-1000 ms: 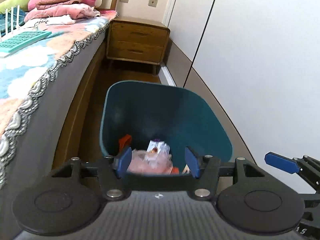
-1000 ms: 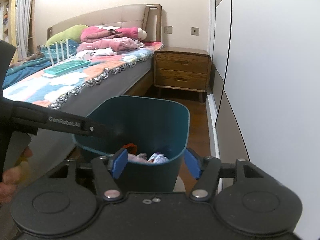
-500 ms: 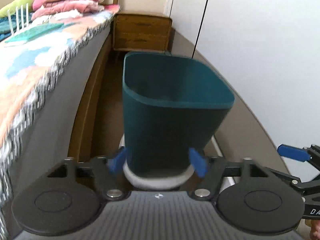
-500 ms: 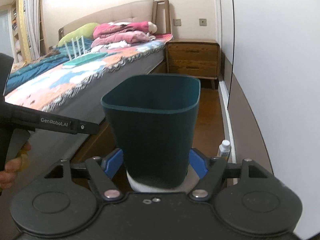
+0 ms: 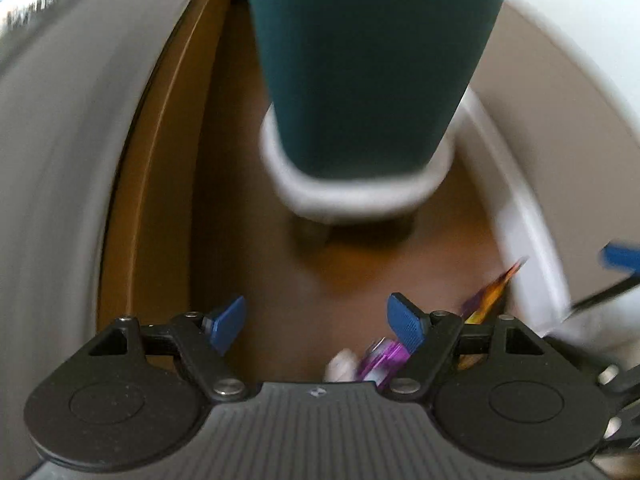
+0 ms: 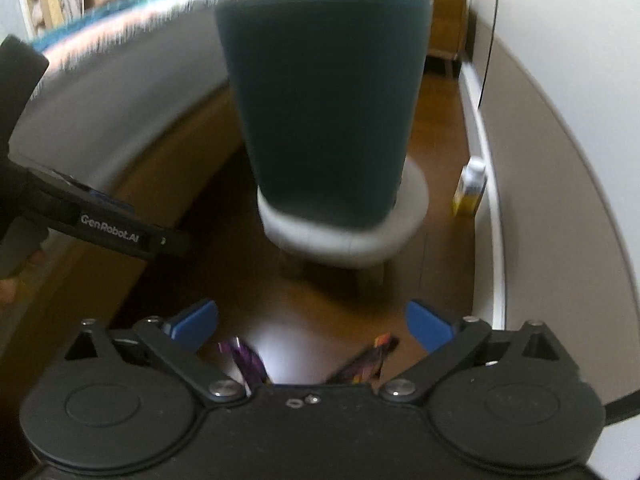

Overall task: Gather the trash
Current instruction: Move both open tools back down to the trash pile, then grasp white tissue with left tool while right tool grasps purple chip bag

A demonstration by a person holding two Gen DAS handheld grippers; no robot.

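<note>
The left gripper [image 5: 318,322] is released, its blue pads spread and nothing between them; it hangs low over the floor [image 5: 256,240]. The right gripper [image 6: 312,324] is likewise spread wide and grasps nothing.

At the lower edge of the left view, just behind the right pad, lies a purple wrapper [image 5: 382,358] with a white scrap [image 5: 340,364] beside it, both blurred. A striped orange and purple wrapper [image 5: 494,288] lies to the right of them, near the white skirting [image 5: 524,240]. The right view shows the same litter at its bottom centre: the purple wrapper [image 6: 244,358] lower left, the striped one [image 6: 370,356] lower right, both partly hidden by the gripper body. Only the right view shows a small bottle [image 6: 472,188] with a white cap and yellow label, standing by the skirting at mid right, and the left gripper's black arm crossing the left edge.

The teal bin [image 5: 372,60] fills the upper centre of both views, upright on a white round stool [image 5: 352,188]. Its inside is out of sight from this low angle. The bed [image 5: 52,120] runs along the left, and a wooden nightstand [image 6: 448,20] sits at upper right behind the bin.
</note>
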